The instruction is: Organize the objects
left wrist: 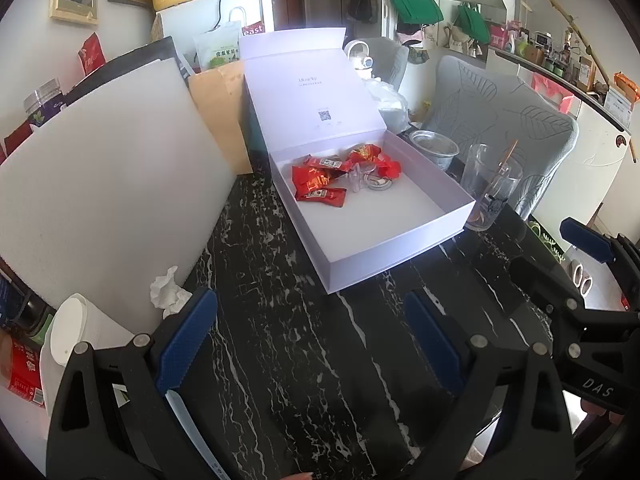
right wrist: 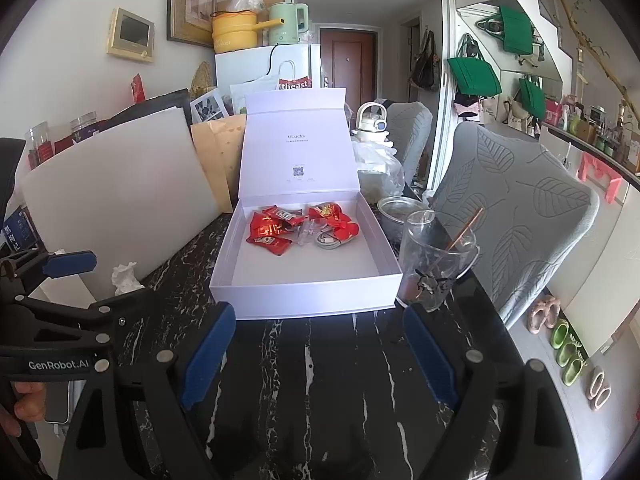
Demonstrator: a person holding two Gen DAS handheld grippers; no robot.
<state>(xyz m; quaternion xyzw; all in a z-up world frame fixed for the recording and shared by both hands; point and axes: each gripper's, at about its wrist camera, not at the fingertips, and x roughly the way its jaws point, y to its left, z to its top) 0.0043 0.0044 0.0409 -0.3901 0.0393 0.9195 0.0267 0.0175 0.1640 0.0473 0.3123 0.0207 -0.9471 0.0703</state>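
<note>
A white gift box (left wrist: 400,248) (right wrist: 304,300) stands open on the black marble table (left wrist: 304,360) (right wrist: 320,380), its lid tilted up at the back. Inside lie red snack packets (left wrist: 320,182) (right wrist: 269,233), a small clear plastic piece (left wrist: 356,178) (right wrist: 310,232) and a coiled cable (left wrist: 378,185) (right wrist: 330,242). My left gripper (left wrist: 310,312) is open and empty, above the table in front of the box. My right gripper (right wrist: 320,320) is open and empty, just short of the box's front wall. The right gripper's finger also shows at the right of the left wrist view (left wrist: 586,238).
A clear glass (left wrist: 490,188) (right wrist: 436,260) with a stick stands right of the box, a glass bowl (left wrist: 434,148) (right wrist: 396,208) behind it. A white board (left wrist: 104,184) (right wrist: 116,196) leans at the left, crumpled tissue (left wrist: 168,290) (right wrist: 126,276) at its foot. A grey chair (left wrist: 500,120) (right wrist: 520,208) stands at the right.
</note>
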